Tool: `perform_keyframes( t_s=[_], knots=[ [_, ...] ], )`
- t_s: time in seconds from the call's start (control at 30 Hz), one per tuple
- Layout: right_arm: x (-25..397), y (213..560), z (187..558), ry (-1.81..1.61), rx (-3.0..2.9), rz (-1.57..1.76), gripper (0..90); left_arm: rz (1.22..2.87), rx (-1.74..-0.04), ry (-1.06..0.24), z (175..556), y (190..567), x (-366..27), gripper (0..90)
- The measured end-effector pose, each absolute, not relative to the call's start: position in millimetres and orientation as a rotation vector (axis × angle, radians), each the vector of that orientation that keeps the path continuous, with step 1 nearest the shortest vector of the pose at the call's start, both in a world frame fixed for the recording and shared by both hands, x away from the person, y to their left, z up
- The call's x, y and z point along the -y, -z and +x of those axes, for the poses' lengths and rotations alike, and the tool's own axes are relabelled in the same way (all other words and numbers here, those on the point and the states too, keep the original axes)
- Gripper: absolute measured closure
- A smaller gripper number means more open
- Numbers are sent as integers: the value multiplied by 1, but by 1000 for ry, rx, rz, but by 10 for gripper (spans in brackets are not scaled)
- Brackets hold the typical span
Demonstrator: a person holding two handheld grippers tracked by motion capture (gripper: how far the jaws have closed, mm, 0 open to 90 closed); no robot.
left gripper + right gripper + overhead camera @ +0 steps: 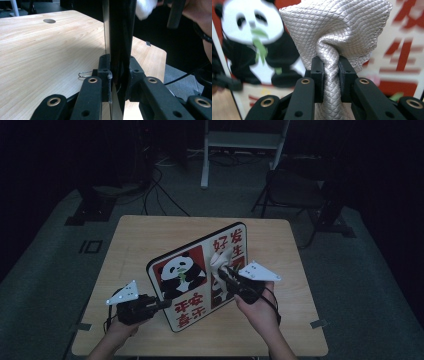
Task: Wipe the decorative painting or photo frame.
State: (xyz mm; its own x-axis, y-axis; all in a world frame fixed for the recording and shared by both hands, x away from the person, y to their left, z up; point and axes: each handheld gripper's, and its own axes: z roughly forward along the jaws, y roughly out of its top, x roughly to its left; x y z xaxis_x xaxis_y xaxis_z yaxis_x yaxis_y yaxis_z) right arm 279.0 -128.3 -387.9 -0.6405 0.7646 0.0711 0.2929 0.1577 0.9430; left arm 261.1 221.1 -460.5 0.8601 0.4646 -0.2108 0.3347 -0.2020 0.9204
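One wooden table (135, 235) carries the whole scene, its light top reaching from the person's edge to the dark floor beyond. Standing tilted up off it is a large board (195, 270) with a black rim, printed with pandas on red panels and red characters on cream. Its lower edge sits near the front of the table and its face turns toward the person.

The left gripper (159, 304), held in the left hand (120, 327), is clamped on the board's lower left edge. In the left gripper view the board (120, 45) runs edge-on straight up between the two black jaws, which press against it from both sides, so the edge sits right in the closed grip. A small paper clip (85, 74) lies on the table (37, 50) just left of the jaws.

The right gripper (224, 270), held in the right hand (260, 312), is up against the board's face near its middle. It is closed on a white cloth (218, 259). In the right gripper view the quilted cloth (332, 32) is pinched into a twisted neck between the jaws, fans out wide above them and hangs below, with the panda board (252, 37) blurred close behind it.
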Motion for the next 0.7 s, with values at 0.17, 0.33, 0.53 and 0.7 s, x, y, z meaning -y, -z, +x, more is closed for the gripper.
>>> perform_keyframes(
  t_s=[0.17,0.33,0.53,0.7],
  knots=[
    [122,366,285,-1530,-1973,968,778,1808,-606,-129,261,461,-221,785],
    [110,349,289,-1564,-1950,929,778,1808,-606,-129,262,461,-221,785],
    [96,331,292,-1595,-1922,887,778,1807,-605,-130,261,461,-221,786],
    [88,328,298,-1573,-1922,881,778,1807,-601,-131,261,461,-221,785]
  ],
)
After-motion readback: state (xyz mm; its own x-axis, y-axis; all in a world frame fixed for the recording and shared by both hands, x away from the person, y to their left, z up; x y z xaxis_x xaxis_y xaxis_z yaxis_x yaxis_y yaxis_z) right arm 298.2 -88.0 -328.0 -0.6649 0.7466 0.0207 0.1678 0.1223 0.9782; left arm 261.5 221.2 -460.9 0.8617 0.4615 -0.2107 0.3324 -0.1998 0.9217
